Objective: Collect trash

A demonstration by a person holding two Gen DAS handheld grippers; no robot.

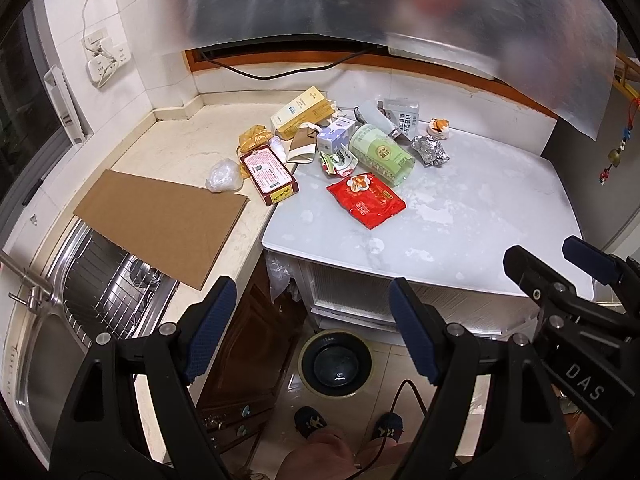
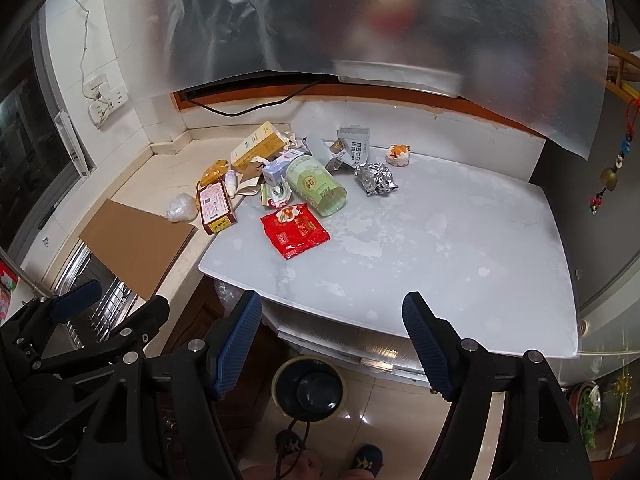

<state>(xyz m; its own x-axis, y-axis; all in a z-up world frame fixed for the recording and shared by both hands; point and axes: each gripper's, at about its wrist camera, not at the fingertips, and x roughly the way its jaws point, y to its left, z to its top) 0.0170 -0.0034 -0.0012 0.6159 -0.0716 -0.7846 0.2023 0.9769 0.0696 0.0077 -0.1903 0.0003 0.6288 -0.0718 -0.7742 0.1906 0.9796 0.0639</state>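
Trash lies heaped toward the upper middle of both views, across the seam between a beige counter [image 1: 176,148] and a white marble-look tabletop [image 1: 480,216]. Nearest the camera is a red snack packet [image 1: 366,199], flat on the white top. Just behind it a pale green cup [image 1: 380,155] lies on its side, its open mouth toward the lower right; what is inside cannot be made out. Left of these a dark red box [image 1: 269,174] rests over the seam, with a clear crumpled plastic wad [image 1: 224,176] beside it and a yellow carton [image 1: 302,111] further back. A crumpled foil wrapper [image 1: 430,150] sits right of the cup, apart from it. A cardboard sheet [image 1: 160,226] lies at left, overhanging a steel sink [image 1: 52,360] that holds a wire rack. On the floor at bottom centre stands a round dark bin [image 1: 335,362].

The left gripper [image 1: 316,332] hangs wide open over the floor and bin, holding nothing. The right gripper [image 2: 334,344] is likewise spread wide and empty, short of the tabletop's near edge.
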